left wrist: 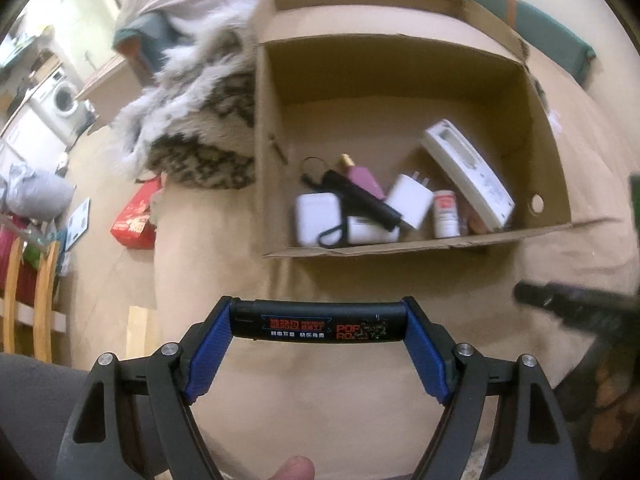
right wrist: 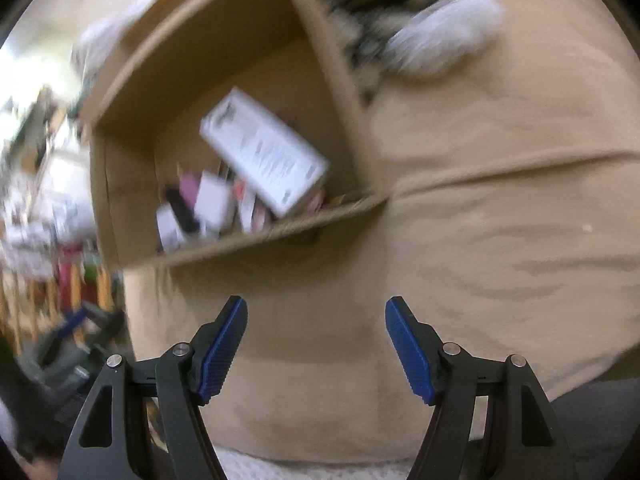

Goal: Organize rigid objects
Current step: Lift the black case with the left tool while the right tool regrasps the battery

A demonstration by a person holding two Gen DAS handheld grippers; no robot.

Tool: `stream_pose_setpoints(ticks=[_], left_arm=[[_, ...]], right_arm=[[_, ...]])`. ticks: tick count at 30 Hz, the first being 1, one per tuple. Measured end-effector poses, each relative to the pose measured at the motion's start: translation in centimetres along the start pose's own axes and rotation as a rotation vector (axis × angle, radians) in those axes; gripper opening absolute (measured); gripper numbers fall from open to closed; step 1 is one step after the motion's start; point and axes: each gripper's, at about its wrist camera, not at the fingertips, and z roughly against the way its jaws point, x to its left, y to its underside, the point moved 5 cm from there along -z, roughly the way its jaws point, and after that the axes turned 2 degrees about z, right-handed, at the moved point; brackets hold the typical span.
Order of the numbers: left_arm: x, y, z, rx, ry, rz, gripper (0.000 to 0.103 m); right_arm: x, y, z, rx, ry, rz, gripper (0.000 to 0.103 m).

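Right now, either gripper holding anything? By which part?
Left gripper clamps the black bar lengthwise, a pad on each end. Right gripper holds nothing.

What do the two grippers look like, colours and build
Both match. The left gripper and right gripper have black linkage arms with triangular cut-outs, silver round pivot pins, and blue ribbed pads on the fingers. No cables or sleeves show.
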Motion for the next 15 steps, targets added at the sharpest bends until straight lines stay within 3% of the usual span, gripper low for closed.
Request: stream_pose_setpoints(ticks=[3,8,12,15], left_arm=[[1.5,0.7,-0.1,0.004,0.000,0.034,0.079],[2.1,0.5,-1.0,0.040,0.036,0.111,0.079],[2.5,0.4,-1.1,0.051,0.057,0.138,0.079],[2.7,0.4,-1.0,0.049,0.059,0.150,0.079]], right_arm=[[1.4,0.1,-2.1,0.024,0.049,0.034,0.075],[3.7,-0.6,-5.0,-0.025,0.118,0.026,0.075],[5.1,-1.2,-7.9,-0.091,0.284,0.078,0.076],[6.2,-1.8,-8.5,-0.167,0.371,0.082,0.083]])
